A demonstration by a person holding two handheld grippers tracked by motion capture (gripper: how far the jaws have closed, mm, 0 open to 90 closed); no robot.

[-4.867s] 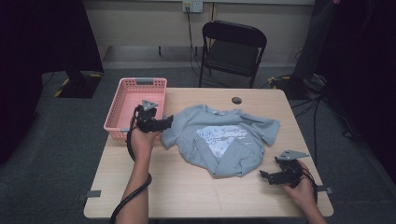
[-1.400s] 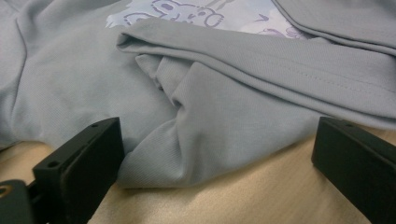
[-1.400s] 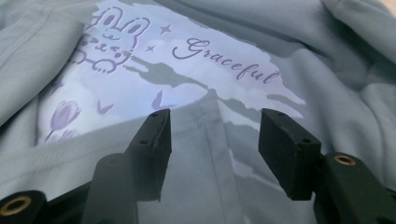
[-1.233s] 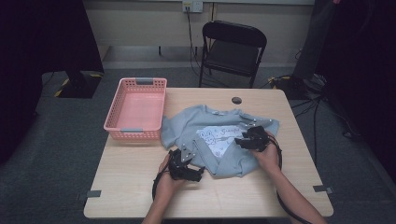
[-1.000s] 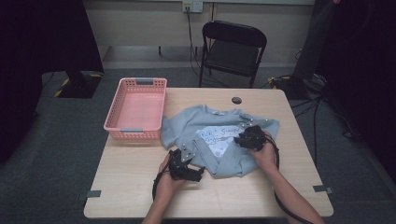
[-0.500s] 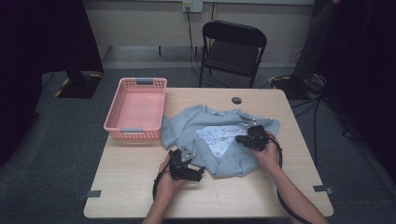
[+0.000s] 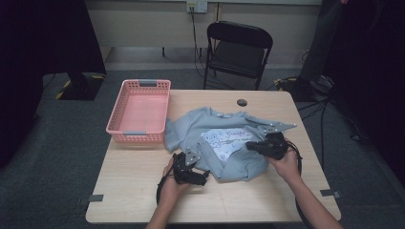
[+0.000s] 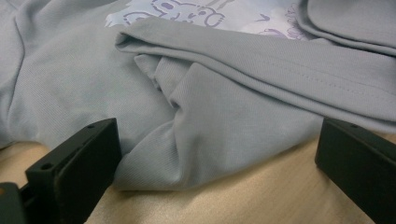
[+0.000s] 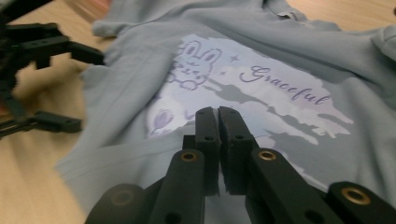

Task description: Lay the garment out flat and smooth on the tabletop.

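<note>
While the pale blue-grey cotton T-shirt (image 7: 224,143) lies partly folded near the middle of the light wooden table (image 7: 143,191), its printed front faces up and its hem end points toward the person's edge. The print shows a small purple rabbit beside the cursive word "Graceful", readable in the right gripper view, and no brand tag can be made out. A doubled fold of cloth (image 8: 224,116) bulges at the near left corner of the shirt, directly ahead of the left gripper (image 7: 198,177), whose black jaws stand wide apart on either side of it without pressing on it. The right gripper (image 7: 253,145) sits over the right half of the shirt, close above the print, pointing left across the garment; its jaws have just been closing and now meet pad to pad, though the right gripper view cannot settle whether a thin pinch of cloth sits between them. Judging by this, the left gripper is nearer the loose corner, and the next grasp depends on it moving forward onto that fold. Beyond the shirt, a pink plastic lattice basket (image 7: 139,110) stands at the table's far left, a small dark round cap (image 7: 242,102) rests near the far edge, and a black folding chair (image 7: 239,47) waits behind
</note>
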